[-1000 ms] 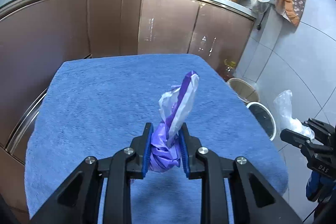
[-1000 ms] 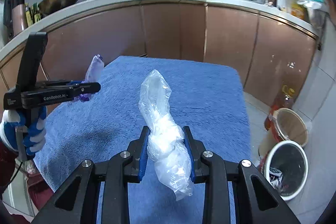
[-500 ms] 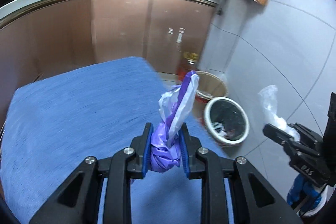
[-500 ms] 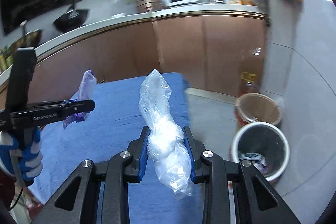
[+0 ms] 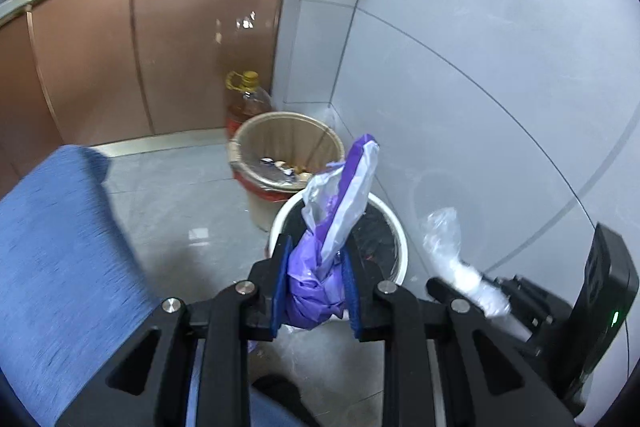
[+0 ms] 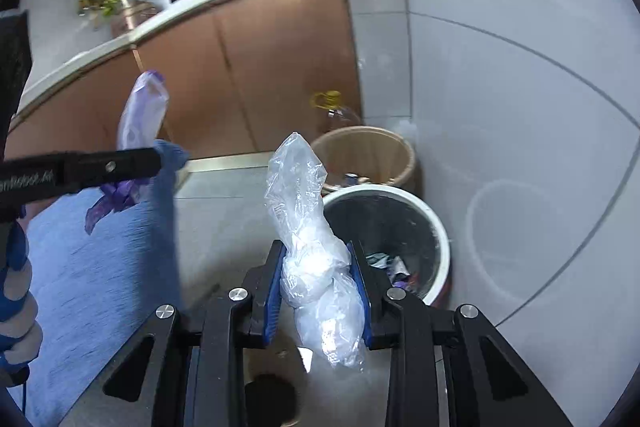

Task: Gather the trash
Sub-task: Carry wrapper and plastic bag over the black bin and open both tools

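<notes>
My left gripper [image 5: 316, 287] is shut on a crumpled purple and white plastic bag [image 5: 336, 227], held just in front of a white-rimmed bin with a black liner [image 5: 396, 231]. My right gripper [image 6: 318, 291] is shut on a knotted clear plastic bag [image 6: 308, 251], beside the same white-rimmed bin [image 6: 432, 223], which holds some scraps. In the right wrist view the left gripper [image 6: 132, 163] and its purple bag [image 6: 140, 111] show at the left. In the left wrist view the right gripper [image 5: 472, 291] shows at the lower right with the clear bag [image 5: 448, 243].
A tan bin with a red base [image 5: 288, 151] stands behind the white one, against the grey tiled wall. An oil bottle with a yellow cap [image 5: 248, 99] sits in the corner by the brown cabinets [image 5: 180, 39]. The blue-towelled table [image 5: 60, 267] lies to the left.
Both grippers have swung right, away from above the blue table toward the bins on the floor, each keeping its bag. The bins now sit close ahead.
</notes>
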Available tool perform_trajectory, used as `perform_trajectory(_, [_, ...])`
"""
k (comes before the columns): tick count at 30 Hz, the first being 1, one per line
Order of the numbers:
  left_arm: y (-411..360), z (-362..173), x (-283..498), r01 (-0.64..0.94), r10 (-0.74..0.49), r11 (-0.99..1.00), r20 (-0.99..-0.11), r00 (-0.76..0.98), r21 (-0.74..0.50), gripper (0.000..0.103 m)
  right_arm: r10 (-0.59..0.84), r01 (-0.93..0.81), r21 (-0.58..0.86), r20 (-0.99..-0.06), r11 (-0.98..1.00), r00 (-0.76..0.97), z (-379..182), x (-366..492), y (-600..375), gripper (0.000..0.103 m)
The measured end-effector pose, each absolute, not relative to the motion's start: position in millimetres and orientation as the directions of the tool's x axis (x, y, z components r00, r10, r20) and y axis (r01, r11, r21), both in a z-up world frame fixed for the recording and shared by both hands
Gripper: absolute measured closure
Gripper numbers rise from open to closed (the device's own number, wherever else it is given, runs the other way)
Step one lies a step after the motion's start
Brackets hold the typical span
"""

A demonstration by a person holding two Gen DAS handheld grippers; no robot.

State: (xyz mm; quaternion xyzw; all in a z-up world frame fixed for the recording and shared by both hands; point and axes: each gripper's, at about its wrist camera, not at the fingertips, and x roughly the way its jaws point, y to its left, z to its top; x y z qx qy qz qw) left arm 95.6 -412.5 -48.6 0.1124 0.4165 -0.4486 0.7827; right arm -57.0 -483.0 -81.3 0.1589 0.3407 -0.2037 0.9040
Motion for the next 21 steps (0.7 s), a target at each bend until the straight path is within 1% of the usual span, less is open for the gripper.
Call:
perform_trajectory(5, [-465.2, -70.2, 116.1, 0.798, -0.596, 0.567, -0.772, 0.223, -0.207, 0.079, -0.274, 0.516, 0.140, -0.716, 0.845, 0.642, -106.6, -31.9, -512.0, 0.073])
perform_trajectory(10, [-496.0, -93.4, 128.7, 0.791, -0.585, 0.570, -0.786, 0.202, -0.221, 0.079, -0.264, 0.534, 0.143, -0.745, 0.833, 0.612, -131.9, -5.9, -542.0, 0.073])
perform_trajectory(12, [-506.7, -101.3, 134.5, 0.791, -0.585, 0.565, -0.789, 0.185, -0.234, 0.077, -0.265, 0.545, 0.141, -0.757, 0.826, 0.597, -142.9, 0.8, -550.8, 0.072])
perform_trajectory(13, [-510.4, -105.2, 135.9, 0.791, -0.584, 0.564, -0.792, 0.178, -0.239, 0.076, -0.268, 0.551, 0.137, -0.762, 0.823, 0.589, -147.3, 2.4, -553.6, 0.070])
perform_trajectory(14, [-514.7, -109.3, 137.8, 0.790, -0.585, 0.561, -0.794, 0.168, -0.247, 0.070, -0.274, 0.559, 0.127, -0.770, 0.819, 0.576, -153.0, 5.1, -557.2, 0.066])
perform_trajectory(15, [-519.1, -112.3, 140.5, 0.789, -0.584, 0.562, -0.795, 0.165, -0.249, 0.061, -0.279, 0.566, 0.121, -0.774, 0.816, 0.568, -157.1, 7.2, -560.8, 0.063])
perform_trajectory(16, [-521.9, -113.9, 142.6, 0.787, -0.585, 0.564, -0.793, 0.169, -0.249, 0.057, -0.284, 0.572, 0.116, -0.778, 0.812, 0.561, -160.0, 8.3, -563.0, 0.057])
perform_trajectory(17, [-523.2, -114.8, 142.7, 0.787, -0.589, 0.565, -0.789, 0.173, -0.248, 0.055, -0.291, 0.580, 0.109, -0.781, 0.807, 0.552, -162.9, 8.6, -564.8, 0.053])
perform_trajectory(21, [-522.9, -115.5, 142.8, 0.783, -0.599, 0.566, -0.782, 0.173, -0.259, 0.055, -0.304, 0.594, 0.099, -0.786, 0.798, 0.539, -165.8, 2.6, -566.0, 0.050])
